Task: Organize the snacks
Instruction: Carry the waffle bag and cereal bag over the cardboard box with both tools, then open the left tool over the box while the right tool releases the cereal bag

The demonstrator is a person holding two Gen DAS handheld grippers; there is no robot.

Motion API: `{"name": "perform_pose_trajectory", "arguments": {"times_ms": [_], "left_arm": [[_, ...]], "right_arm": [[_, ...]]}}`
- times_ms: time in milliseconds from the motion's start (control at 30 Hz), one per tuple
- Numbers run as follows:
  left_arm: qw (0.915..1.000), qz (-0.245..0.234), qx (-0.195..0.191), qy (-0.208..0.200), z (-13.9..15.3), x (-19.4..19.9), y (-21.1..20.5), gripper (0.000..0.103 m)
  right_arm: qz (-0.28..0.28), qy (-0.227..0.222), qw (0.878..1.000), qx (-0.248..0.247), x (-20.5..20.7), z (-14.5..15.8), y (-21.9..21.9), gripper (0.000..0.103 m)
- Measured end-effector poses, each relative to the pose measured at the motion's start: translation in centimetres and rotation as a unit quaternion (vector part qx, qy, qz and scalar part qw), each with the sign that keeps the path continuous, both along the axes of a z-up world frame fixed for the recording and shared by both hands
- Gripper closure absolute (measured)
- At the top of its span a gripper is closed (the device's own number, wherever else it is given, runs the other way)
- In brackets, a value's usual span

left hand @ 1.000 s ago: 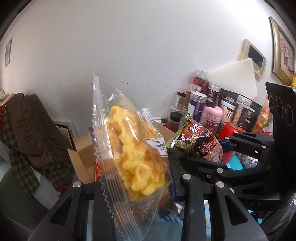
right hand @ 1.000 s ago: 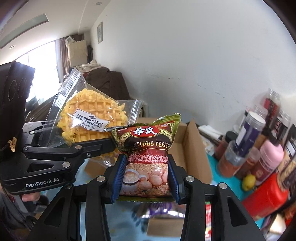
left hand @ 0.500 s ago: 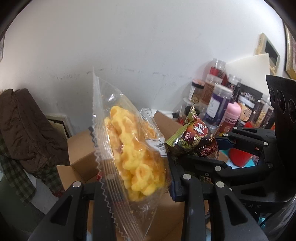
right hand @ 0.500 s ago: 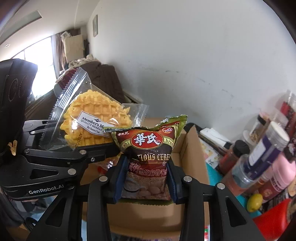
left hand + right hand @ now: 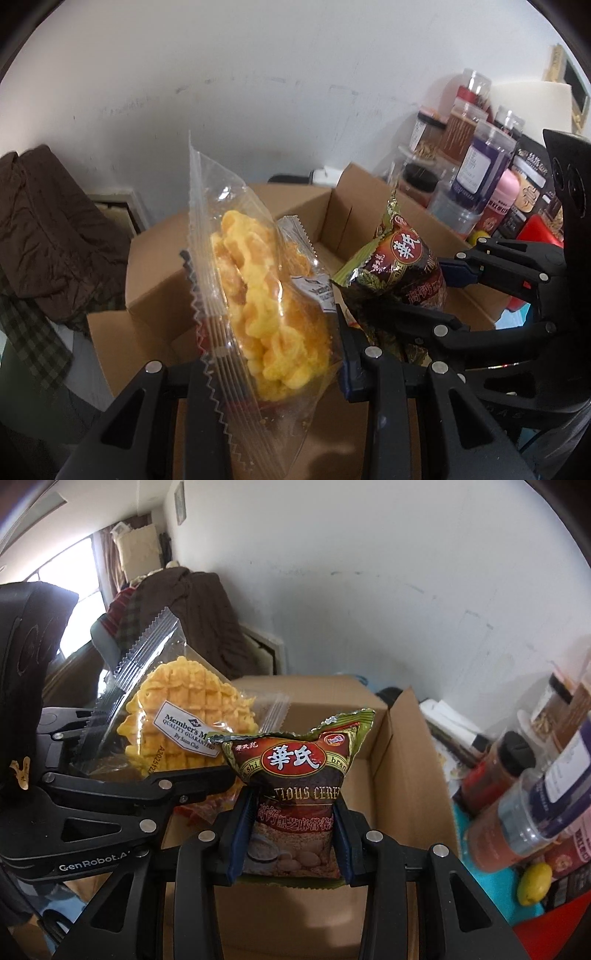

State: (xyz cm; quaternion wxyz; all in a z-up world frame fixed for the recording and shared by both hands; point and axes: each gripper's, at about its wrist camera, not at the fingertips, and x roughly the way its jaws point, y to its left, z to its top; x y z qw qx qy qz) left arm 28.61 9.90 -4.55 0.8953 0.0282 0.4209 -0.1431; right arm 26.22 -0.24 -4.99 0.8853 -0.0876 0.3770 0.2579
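Observation:
My left gripper (image 5: 273, 369) is shut on a clear packet holding a yellow waffle (image 5: 266, 306), which stands edge-on between the jaws. In the right wrist view the same waffle packet (image 5: 181, 720) shows its white label, with the left gripper (image 5: 207, 779) below it. My right gripper (image 5: 291, 834) is shut on a dark red and green cereal packet (image 5: 295, 786), held upright. That cereal packet (image 5: 402, 273) and the right gripper (image 5: 424, 295) appear at the right of the left wrist view. Both packets hang over an open cardboard box (image 5: 229, 266), (image 5: 402, 760).
Jars and bottles (image 5: 476, 162), (image 5: 524, 805) crowd the right side on a teal surface, with a small yellow fruit (image 5: 533, 882) and a red container (image 5: 539, 232). A brown coat (image 5: 48, 229), (image 5: 192, 613) hangs at the left. A white wall stands behind the box.
Both grippers have come forward and down over the box with their packets; the box now fills more of each view. The right jaws squeezed the cereal packet slightly tighter.

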Motion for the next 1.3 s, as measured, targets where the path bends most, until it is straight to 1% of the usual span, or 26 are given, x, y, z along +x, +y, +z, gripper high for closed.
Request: {"name": "perform_pose_trajectory", "arguments": {"times_ms": [233,400,500,567,633,667,700,733,800,967,1033,1200,1300], "left_arm": [[0.9985,0.013,0.036,0.039,-1.5,0.8,-0.3,0.070],[0.9957,0.020,0.038,0.082,-3.4,1.4,0.0,0.070],[0.9949,0.023,0.029,0.093,-4.1,1.5,0.0,0.069],[0.9948,0.027,0.036,0.091,-4.1,1.3,-0.2,0.069],[0.9948,0.034,0.046,0.085,-4.0,1.1,-0.3,0.064],[0.9947,0.038,0.050,0.081,-3.9,1.1,-0.4,0.059],[0.9946,0.044,0.054,0.077,-3.8,1.0,-0.4,0.054],[0.9944,0.052,0.058,0.071,-3.6,0.8,-0.3,0.052],[0.9941,0.063,0.062,0.062,-3.4,0.5,-0.2,0.046],[0.9938,0.076,0.065,0.050,-2.7,-0.6,0.2,0.045],[0.9937,0.080,0.066,0.042,-2.2,-0.7,-0.2,0.045],[0.9947,0.082,0.060,0.014,0.2,-1.5,-0.6,0.045],[0.9952,0.081,0.055,-0.002,1.7,-2.3,-1.0,0.045]], "right_arm": [[0.001,0.029,1.000,-0.010,1.1,-1.7,0.1,0.064],[-0.006,0.049,0.998,-0.028,1.4,-2.9,0.3,0.064],[-0.007,0.067,0.997,-0.030,1.6,-3.4,0.2,0.064],[-0.010,0.073,0.997,-0.031,1.7,-3.5,0.1,0.064],[-0.013,0.074,0.997,-0.033,1.8,-3.5,0.0,0.063],[-0.014,0.073,0.997,-0.034,1.9,-3.5,-0.1,0.062],[-0.016,0.071,0.997,-0.035,1.8,-3.4,-0.2,0.057],[-0.020,0.067,0.997,-0.041,1.7,-3.3,-0.3,0.053],[-0.025,0.060,0.997,-0.046,1.6,-3.0,-0.5,0.050],[-0.027,0.059,0.997,-0.039,1.3,-2.4,-1.5,0.050],[-0.029,0.056,0.997,-0.036,1.0,-2.1,-1.8,0.045],[-0.035,0.041,0.998,-0.026,0.1,-0.4,-1.9,0.045],[-0.040,0.026,0.999,-0.020,-1.0,1.2,-2.5,0.045]]}}
